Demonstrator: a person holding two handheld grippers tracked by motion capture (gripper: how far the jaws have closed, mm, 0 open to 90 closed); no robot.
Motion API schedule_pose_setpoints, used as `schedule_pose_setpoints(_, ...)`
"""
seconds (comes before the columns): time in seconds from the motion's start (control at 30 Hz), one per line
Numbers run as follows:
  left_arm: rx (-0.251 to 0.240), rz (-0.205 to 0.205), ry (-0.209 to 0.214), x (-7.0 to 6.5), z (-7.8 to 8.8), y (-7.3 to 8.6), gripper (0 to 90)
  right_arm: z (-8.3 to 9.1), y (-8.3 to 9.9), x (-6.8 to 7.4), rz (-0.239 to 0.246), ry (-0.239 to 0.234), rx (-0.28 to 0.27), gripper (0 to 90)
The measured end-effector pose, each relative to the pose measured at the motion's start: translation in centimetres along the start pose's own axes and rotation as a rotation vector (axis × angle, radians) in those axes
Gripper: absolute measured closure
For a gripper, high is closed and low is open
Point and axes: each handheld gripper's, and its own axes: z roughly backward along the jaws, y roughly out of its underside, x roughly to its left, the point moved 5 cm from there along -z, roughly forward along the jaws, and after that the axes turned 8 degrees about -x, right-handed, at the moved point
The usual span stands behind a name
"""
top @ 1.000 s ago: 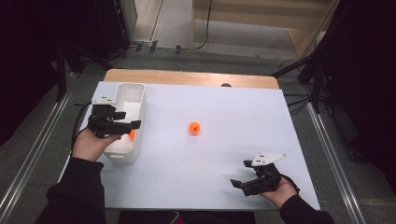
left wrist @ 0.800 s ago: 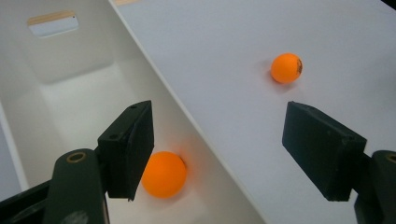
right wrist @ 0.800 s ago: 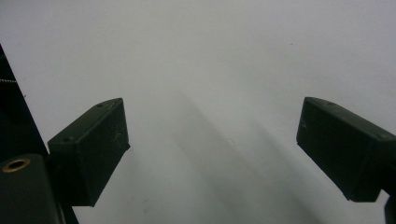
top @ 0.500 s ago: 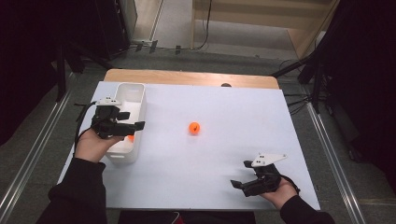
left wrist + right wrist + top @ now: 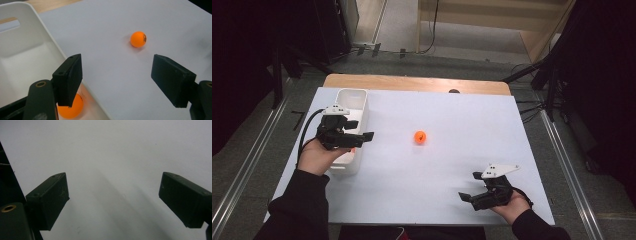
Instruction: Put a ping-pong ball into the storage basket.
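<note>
We take the white bin [image 5: 354, 107] at the table's [image 5: 462, 150] left edge as our landmark. Our left tongs [image 5: 362, 136] hang over the bin's right wall near its front end, jaws standing apart with nothing between them, pointing out over the table. In the left gripper view, one orange ball [image 5: 71, 106] lies inside the bin, against that wall and partly hidden behind the nearer jaw. A second orange ball [image 5: 420, 136] rests on the bare white table to the right of the bin, well apart from it and in line with the left tongs. Our right tongs [image 5: 468, 196] sit low over the table far to the right of the bin, near the front edge, jaws wide and empty, only white surface between them.
</note>
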Motion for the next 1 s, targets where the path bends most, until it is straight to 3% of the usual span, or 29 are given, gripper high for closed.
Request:
schedule_pose_setpoints(0.53, -0.021, -0.01, 0.061, -2.3, -1.5, -0.7, 25.4, 0.5, 0.4, 0.0, -0.023, 0.016, -0.013, 7.8)
schedule_pose_setpoints(1.0, -0.039, -0.034, 0.086, -4.1, -3.0, -0.6, 25.4, 0.7, 0.5, -0.2, -0.035, 0.026, -0.012, 7.8)
